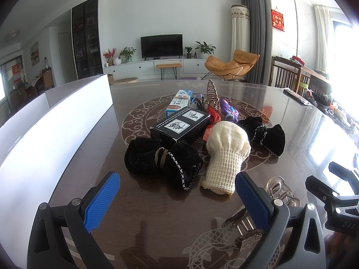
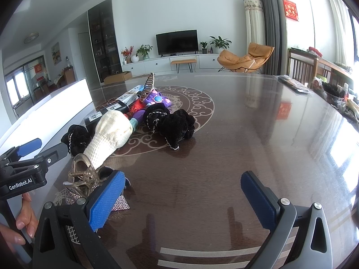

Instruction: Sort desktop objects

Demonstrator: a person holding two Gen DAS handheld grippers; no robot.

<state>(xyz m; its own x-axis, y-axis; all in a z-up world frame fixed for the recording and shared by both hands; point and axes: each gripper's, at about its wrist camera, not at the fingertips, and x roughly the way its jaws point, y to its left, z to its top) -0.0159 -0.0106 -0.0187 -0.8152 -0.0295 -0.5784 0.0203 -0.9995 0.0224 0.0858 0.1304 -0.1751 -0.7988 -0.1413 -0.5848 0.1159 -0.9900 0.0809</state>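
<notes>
A bright living room lies beyond, with a television (image 1: 161, 46) on a white cabinet and an orange chair (image 1: 231, 63) far right. The dark glossy tabletop (image 2: 246, 134), patterned with pale scrollwork, carries a white bin (image 1: 56, 121) at left and a pile mid-surface: black box (image 1: 180, 125), cream knitted glove (image 1: 226, 154), black velvet pouches (image 1: 161, 159), purple toy (image 2: 154, 99). Nearest lie clear and rhinestone hair clips (image 2: 83, 179). The left claw (image 1: 177, 199) and right claw (image 2: 182, 199) both gape wide, holding nothing.

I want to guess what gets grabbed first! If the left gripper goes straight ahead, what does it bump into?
Probably the nearer black velvet pouch, lying just ahead between the open left gripper fingers; the cream knitted glove sits slightly right.
</notes>
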